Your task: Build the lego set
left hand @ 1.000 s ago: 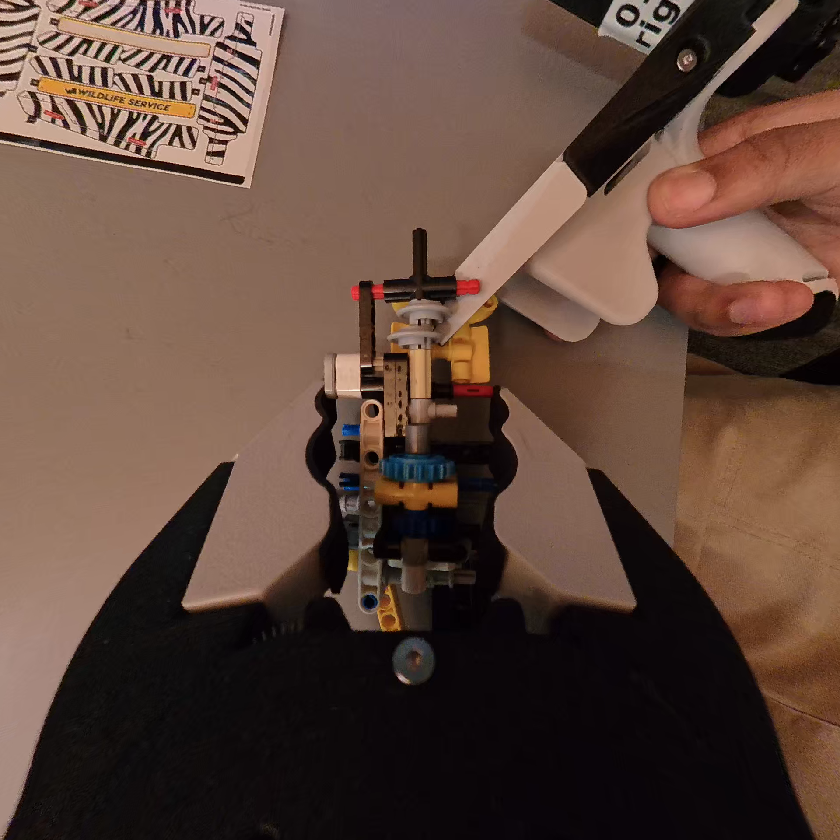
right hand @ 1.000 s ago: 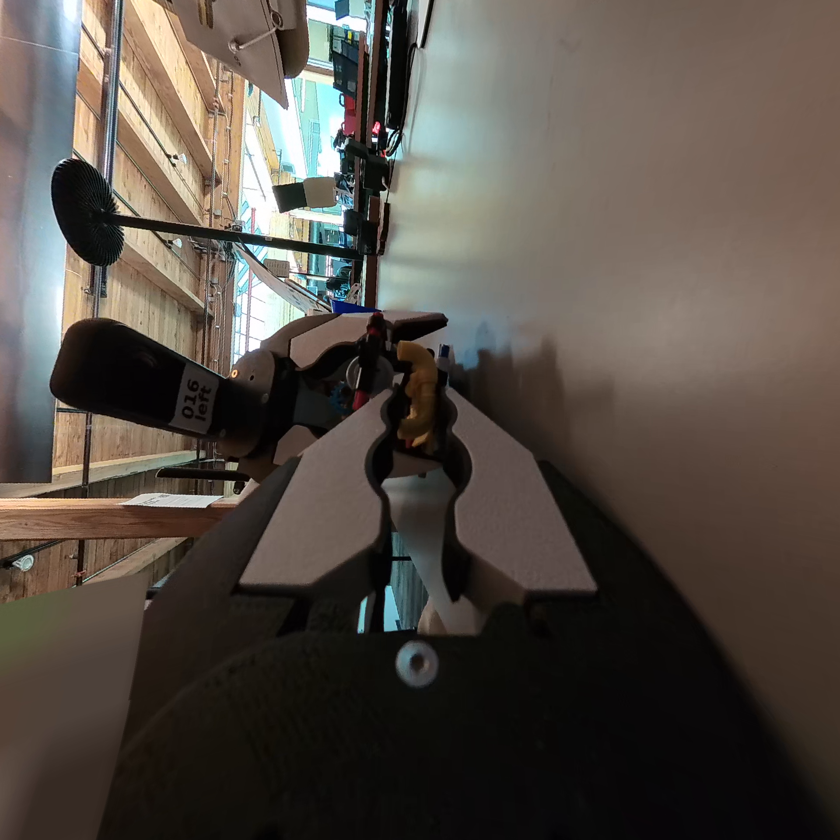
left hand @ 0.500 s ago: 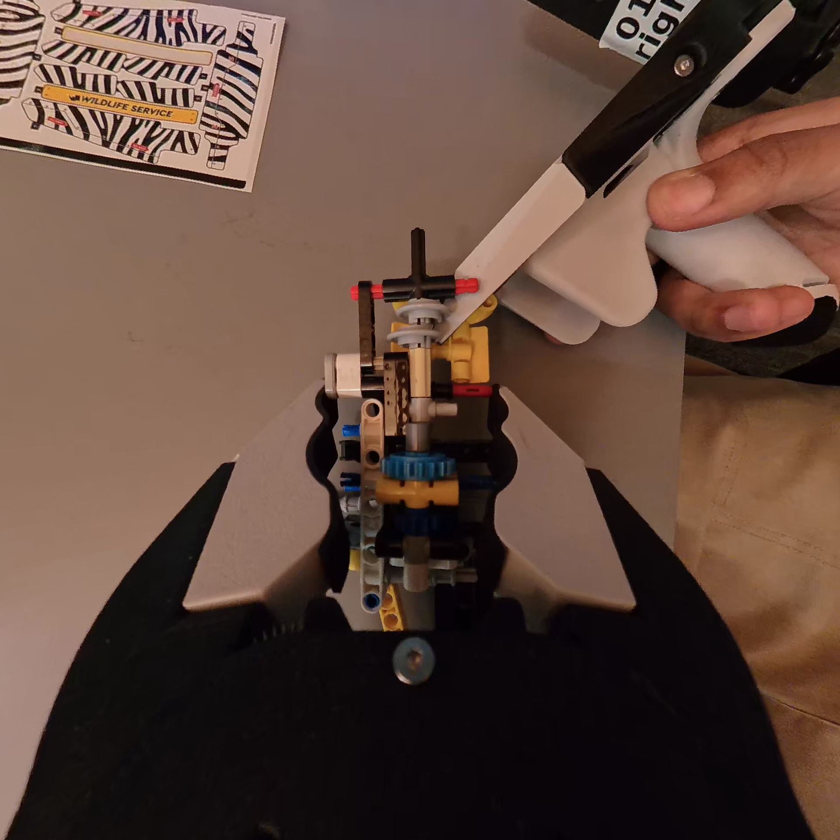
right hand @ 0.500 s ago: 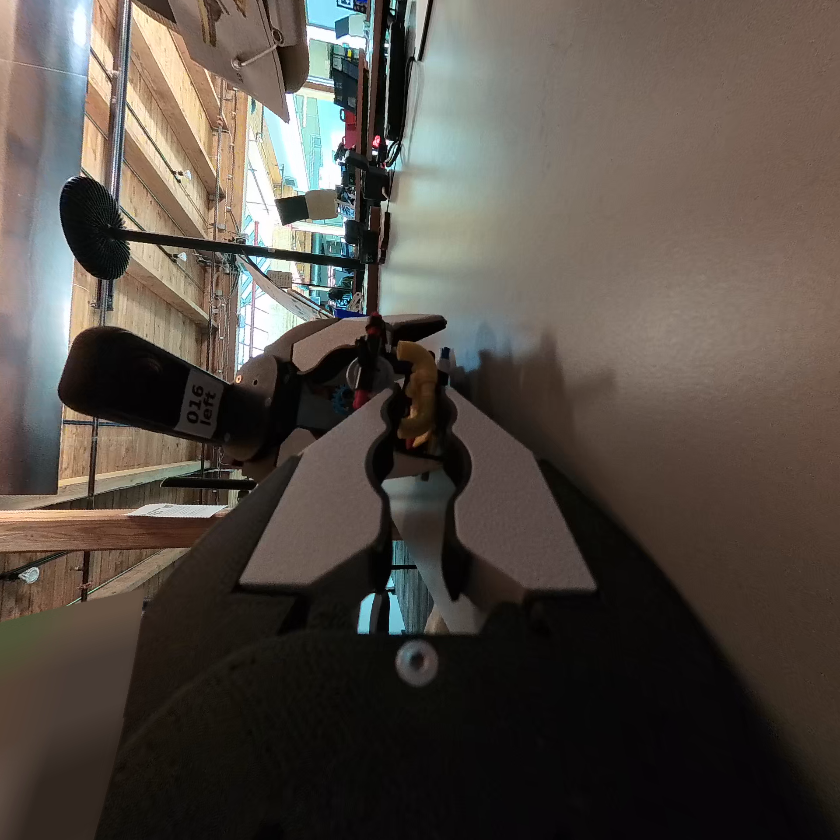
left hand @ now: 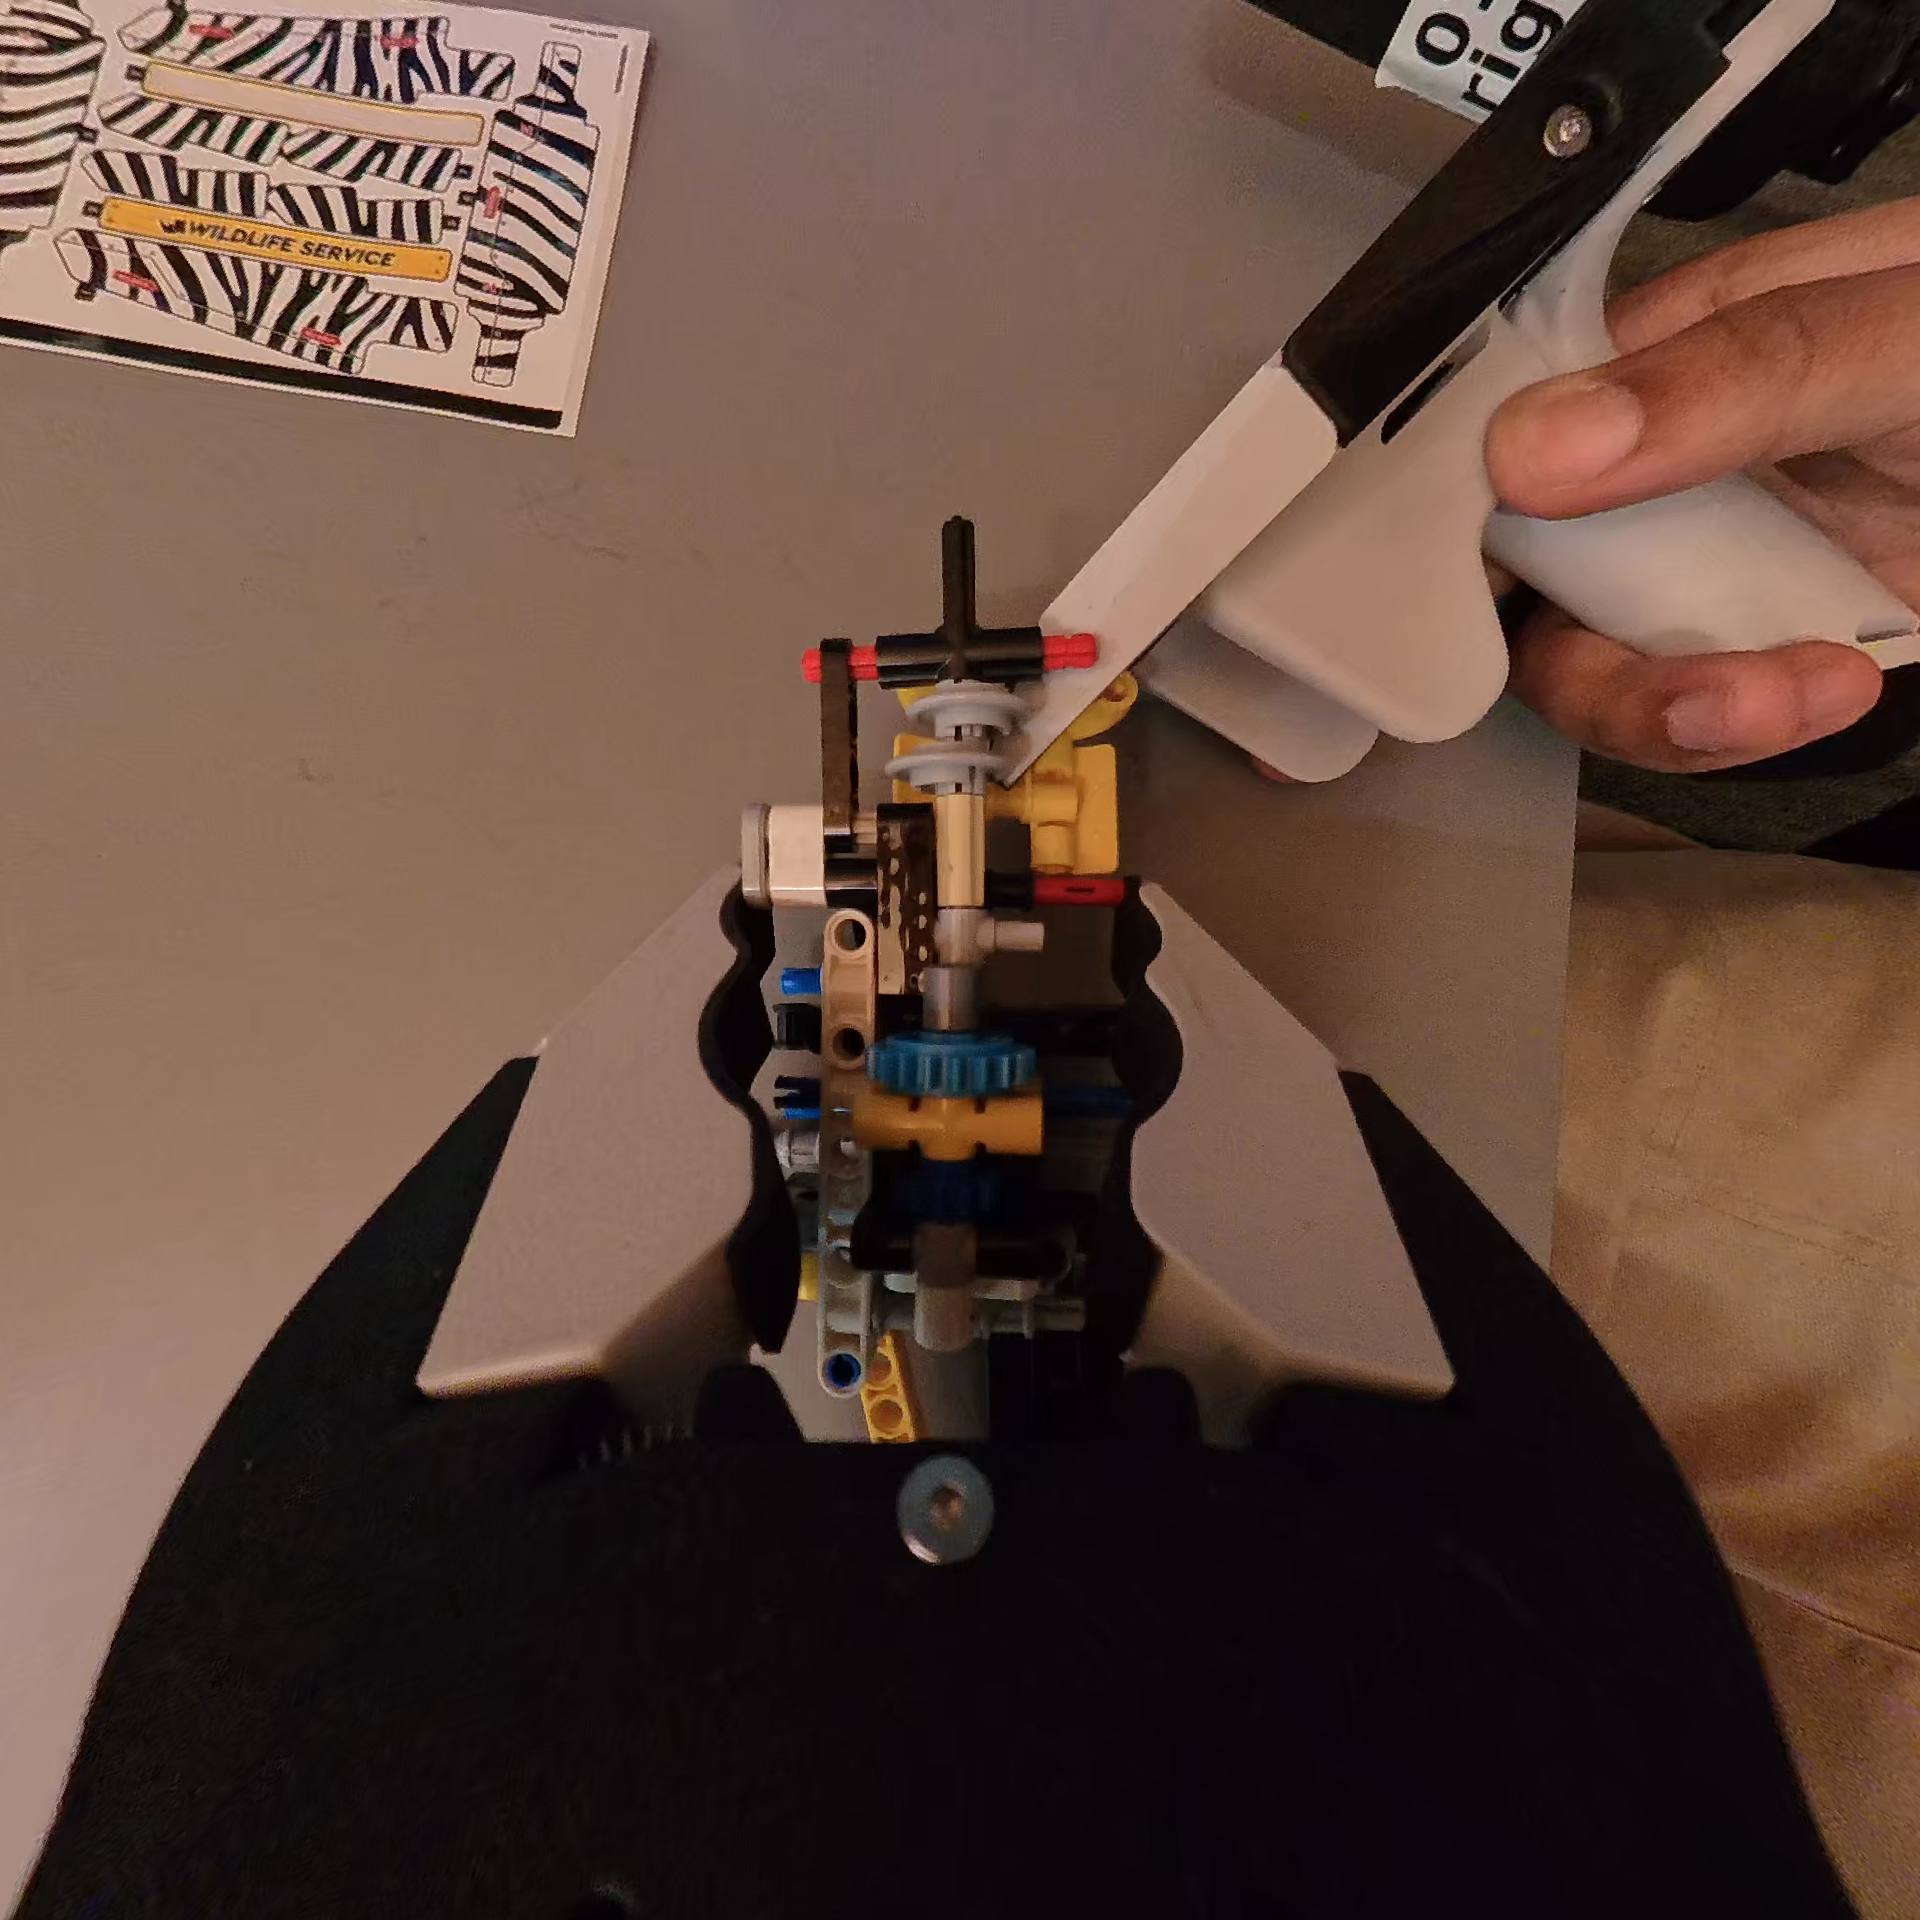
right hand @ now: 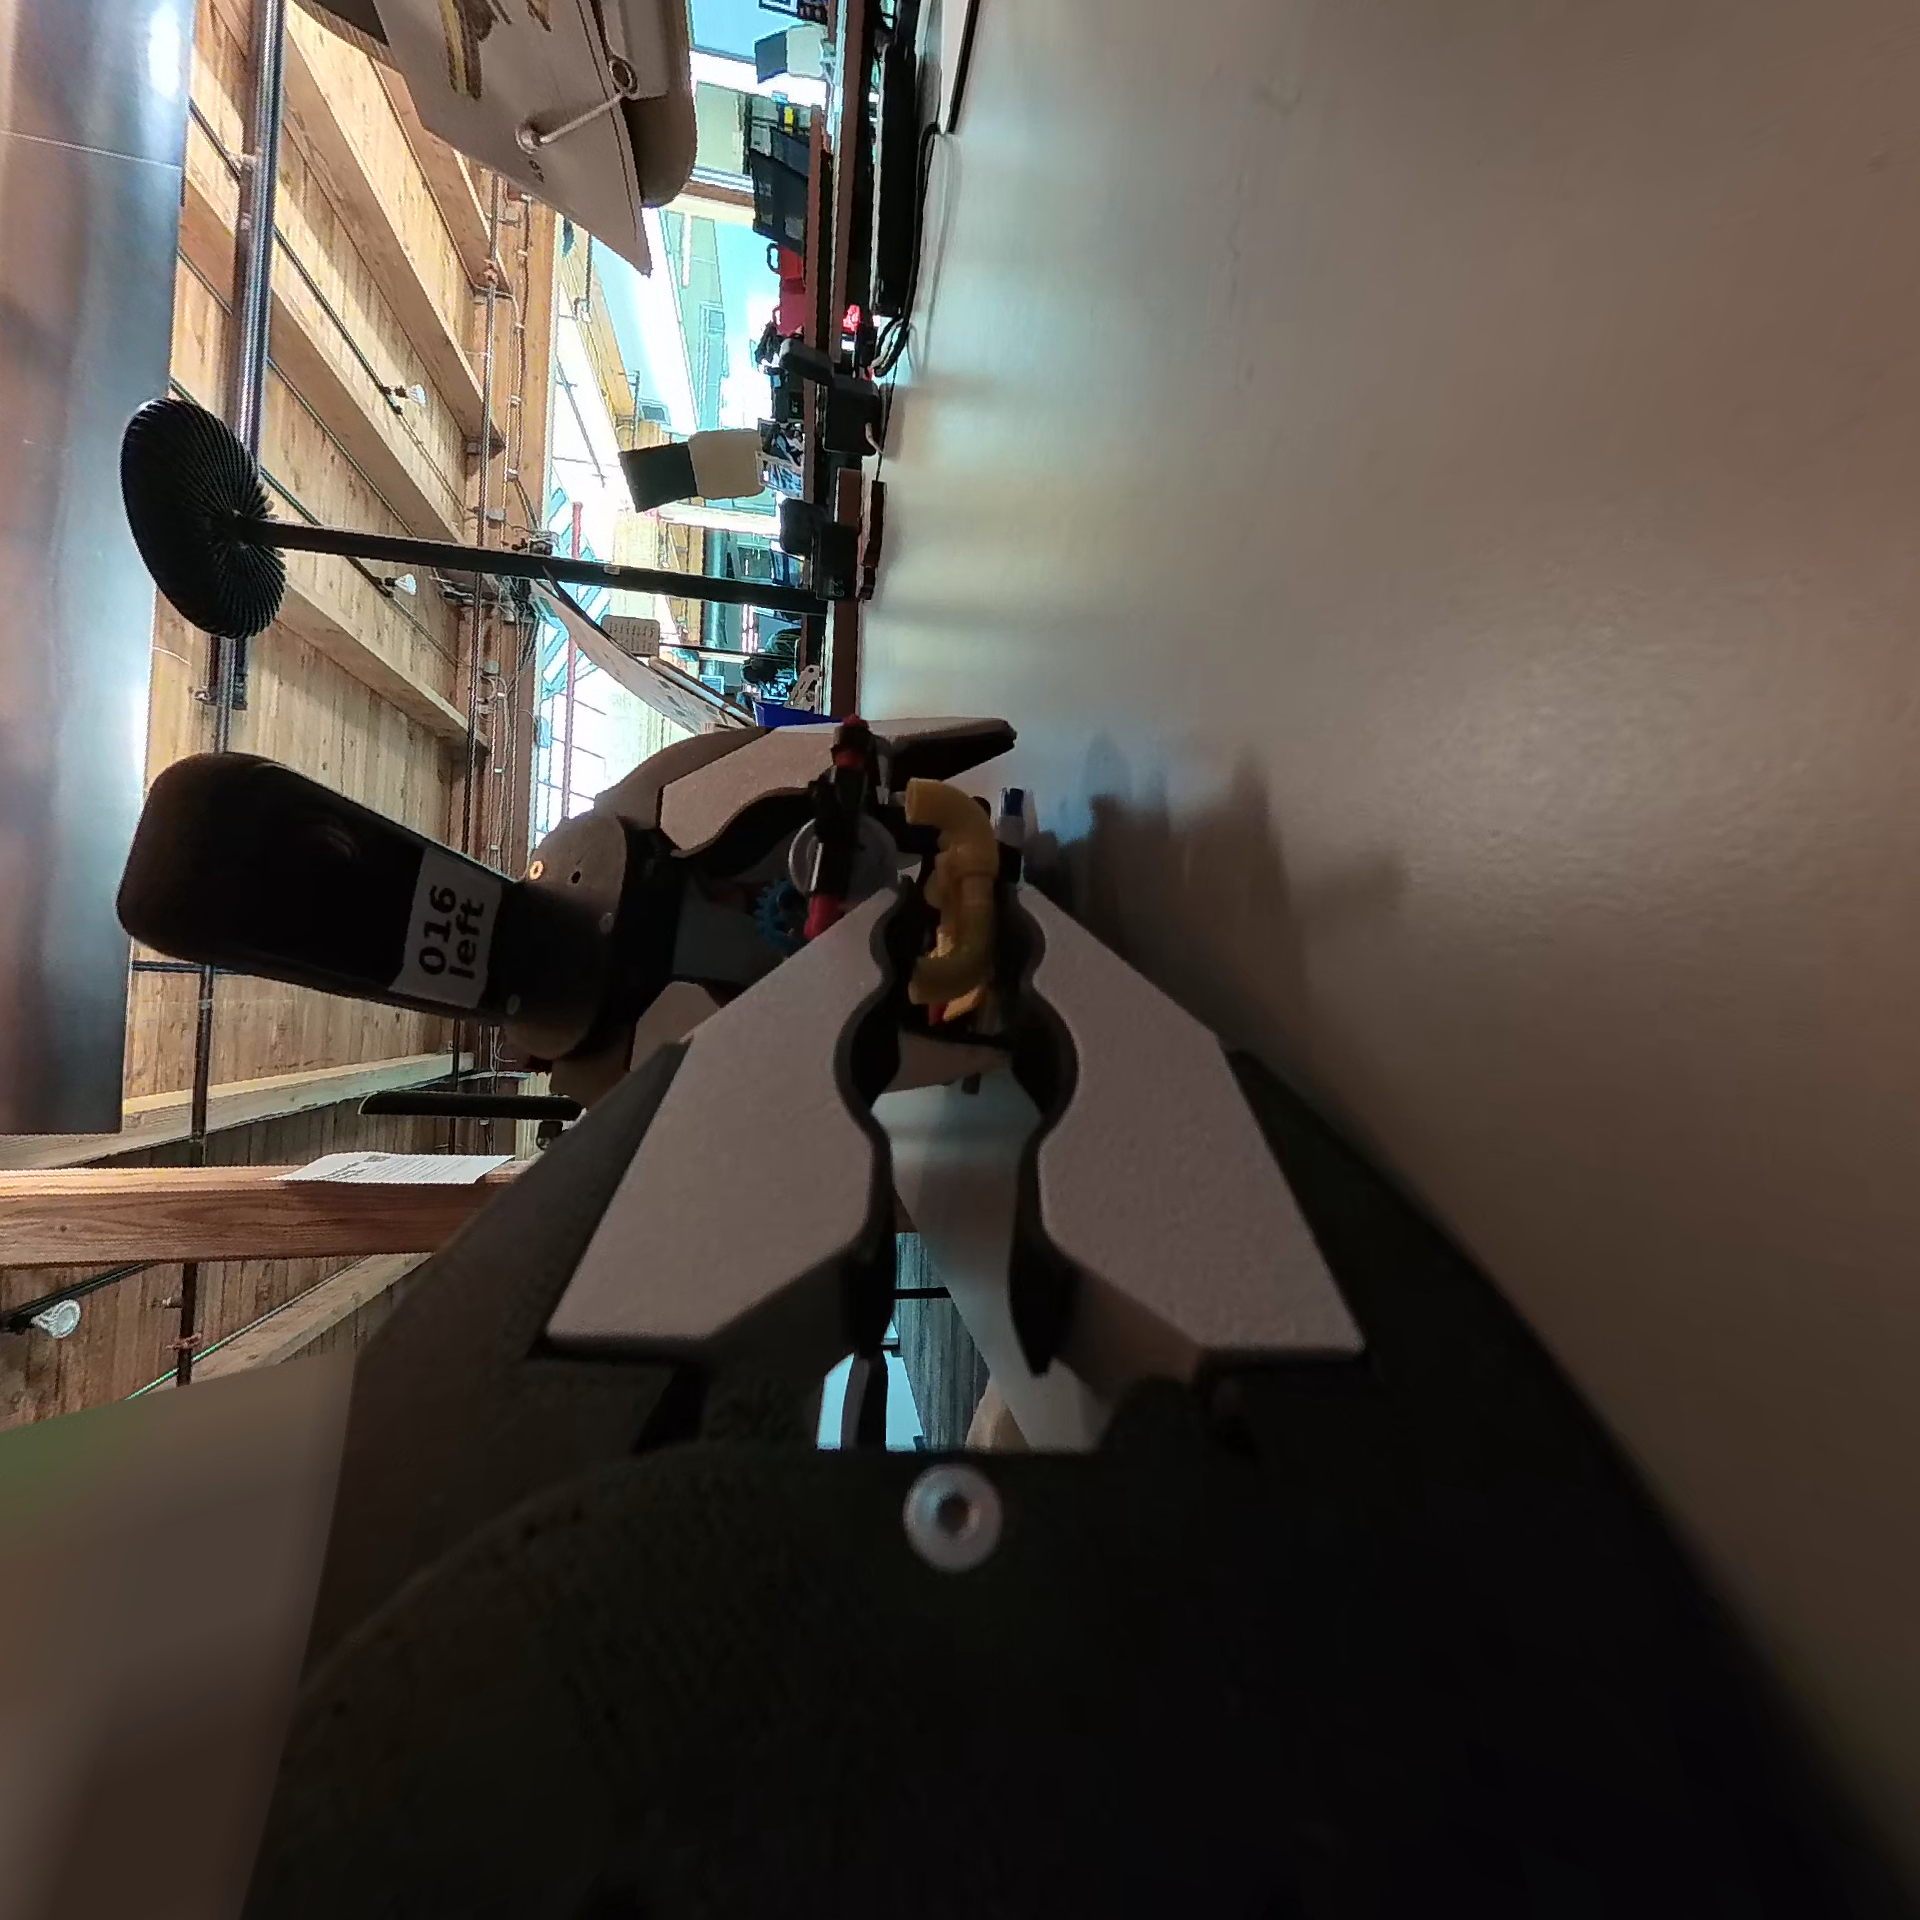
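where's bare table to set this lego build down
Bare grey table lies left of the lego build, below the zebra-striped sticker sheet. More lies ahead, past the black axle. The right side is crowded by the right gripper and hand.

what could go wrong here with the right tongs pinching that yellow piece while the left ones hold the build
1. The right tongs grip only the small yellow angled lego piece at the far end of the multicoloured lego gear assembly; a hard push could lever that end sideways in the left tongs.
2. The white finger presses beside the thin red-tipped black cross axle, which might get knocked loose.
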